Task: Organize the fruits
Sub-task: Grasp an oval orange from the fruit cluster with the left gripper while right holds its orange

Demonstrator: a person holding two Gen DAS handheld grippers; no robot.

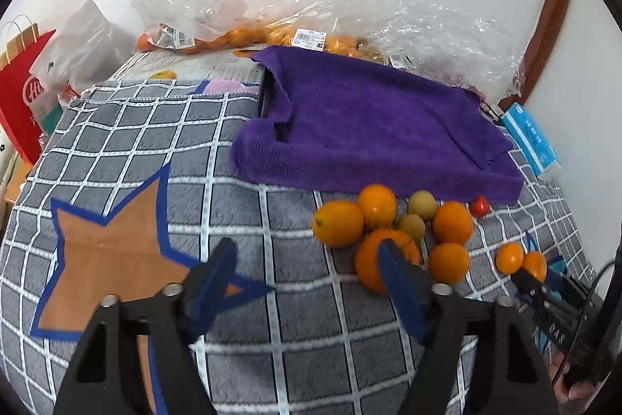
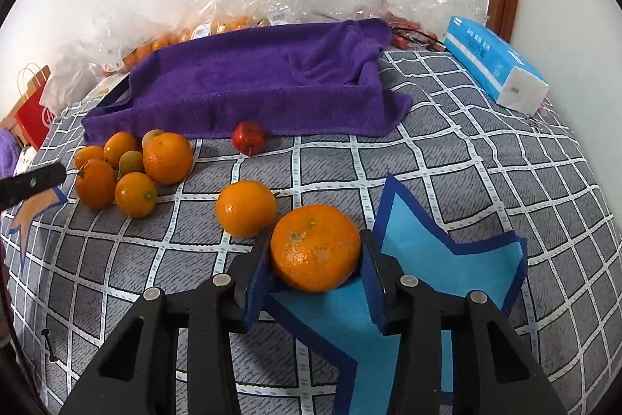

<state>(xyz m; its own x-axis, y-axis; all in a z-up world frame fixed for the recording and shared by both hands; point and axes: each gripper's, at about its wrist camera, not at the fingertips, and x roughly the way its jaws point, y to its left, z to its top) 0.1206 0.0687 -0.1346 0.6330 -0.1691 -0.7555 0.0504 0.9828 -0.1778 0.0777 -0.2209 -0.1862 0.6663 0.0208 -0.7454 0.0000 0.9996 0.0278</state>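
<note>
My right gripper clenches a round orange mandarin over the light-blue star patch; my left gripper hangs released above the grey checked cloth.

purple towel, tissue pack, red bag

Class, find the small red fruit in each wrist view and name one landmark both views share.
Left wrist view: the small red fruit sits right of centre, just below the purple towel's lower right corner.
Right wrist view: the small red fruit sits left of centre, against the towel's front edge.
Shared landmark: the purple towel.
</note>
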